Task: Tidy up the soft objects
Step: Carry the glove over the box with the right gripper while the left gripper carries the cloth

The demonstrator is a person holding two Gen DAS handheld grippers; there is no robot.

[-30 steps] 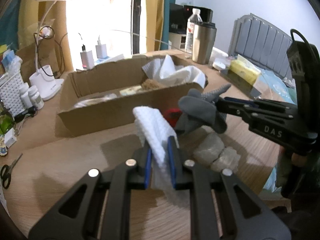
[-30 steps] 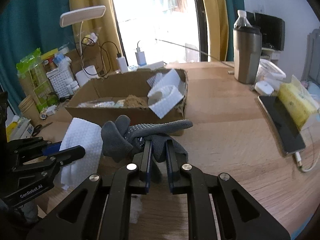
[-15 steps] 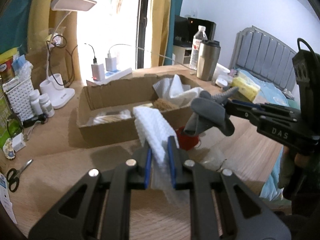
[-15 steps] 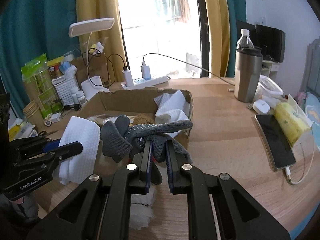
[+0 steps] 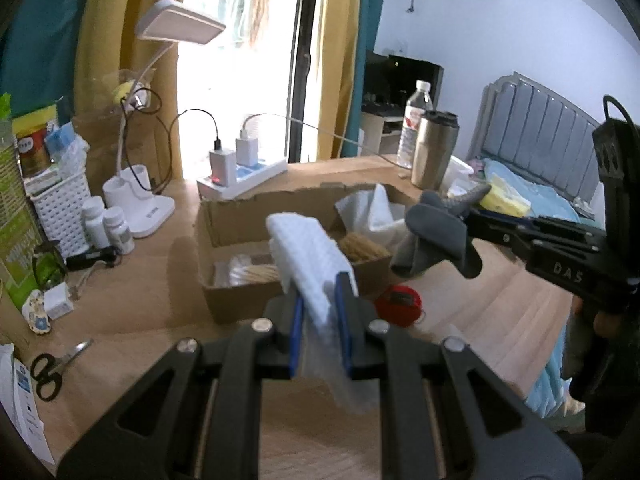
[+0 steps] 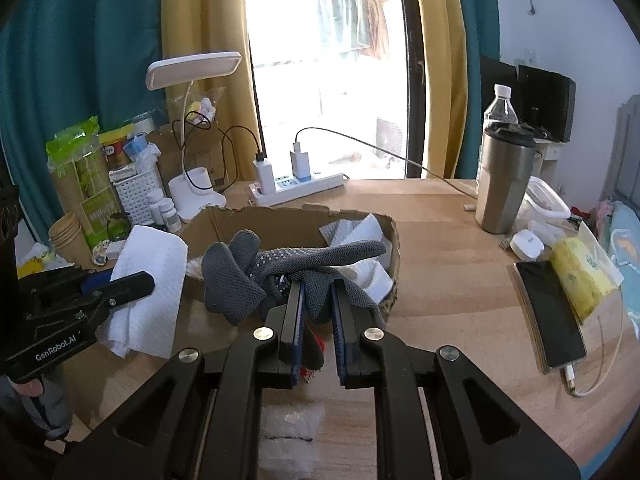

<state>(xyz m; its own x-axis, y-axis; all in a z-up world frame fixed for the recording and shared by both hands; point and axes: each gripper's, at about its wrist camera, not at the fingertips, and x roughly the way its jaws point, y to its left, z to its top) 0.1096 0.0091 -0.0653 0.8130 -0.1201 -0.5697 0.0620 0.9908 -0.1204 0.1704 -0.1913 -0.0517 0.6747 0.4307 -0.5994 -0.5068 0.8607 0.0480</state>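
Left gripper (image 5: 318, 302): my fingers pinch a white textured cloth (image 5: 308, 256), held above the table in front of the cardboard box (image 5: 240, 300).
Right gripper (image 6: 316, 300): my fingers clamp a grey dotted glove (image 6: 276, 272), held up before the box.
Left gripper body: reads "GenRobot.AI".
Right gripper body: reads "DAS".

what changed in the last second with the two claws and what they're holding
Both claws rose, carrying the white cloth and grey glove up from table height to above the cardboard box. Left claw and right claw stayed clamped; nothing was released.
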